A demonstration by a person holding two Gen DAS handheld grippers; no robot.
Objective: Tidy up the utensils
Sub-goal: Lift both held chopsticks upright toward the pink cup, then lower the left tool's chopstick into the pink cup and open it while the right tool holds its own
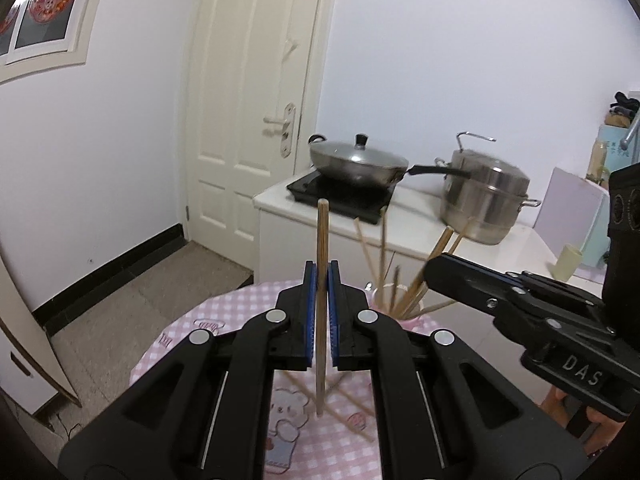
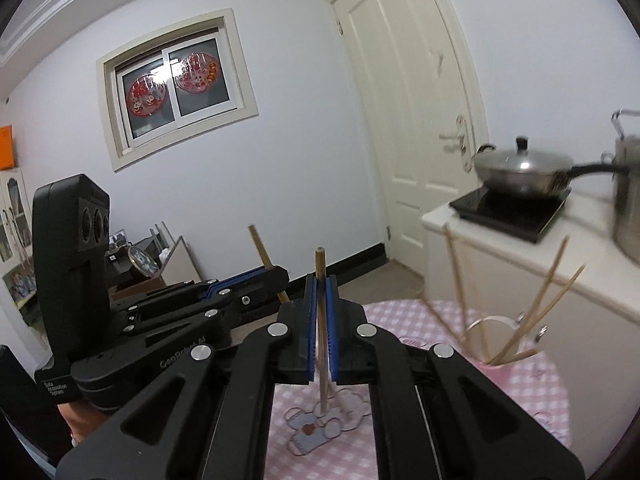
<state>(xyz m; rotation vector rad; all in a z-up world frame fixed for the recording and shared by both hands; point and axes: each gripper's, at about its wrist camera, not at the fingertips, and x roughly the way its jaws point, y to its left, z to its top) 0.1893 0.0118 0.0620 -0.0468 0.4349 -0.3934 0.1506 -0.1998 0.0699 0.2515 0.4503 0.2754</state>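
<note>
The left claw (image 1: 322, 280) is clamped on an upright chopstick (image 1: 321, 248) above the pink checked counter (image 1: 224, 312). The right claw (image 2: 321, 292) pinches a second chopstick (image 2: 320, 264) upright. Just beyond, a pink cup (image 1: 412, 322) holds several chopsticks leaning outward; loose chopsticks (image 1: 352, 412) lie on the cloth.

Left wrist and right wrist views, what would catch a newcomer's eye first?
Each gripper holds one chopstick upright between its blue pads: the left gripper and the right gripper, both above the pink checked tablecloth. Just beyond stands a pink cup bristling with chopsticks. Behind, on the white counter, a lidded wok sits on a black cooktop beside a steel steamer pot.
</note>
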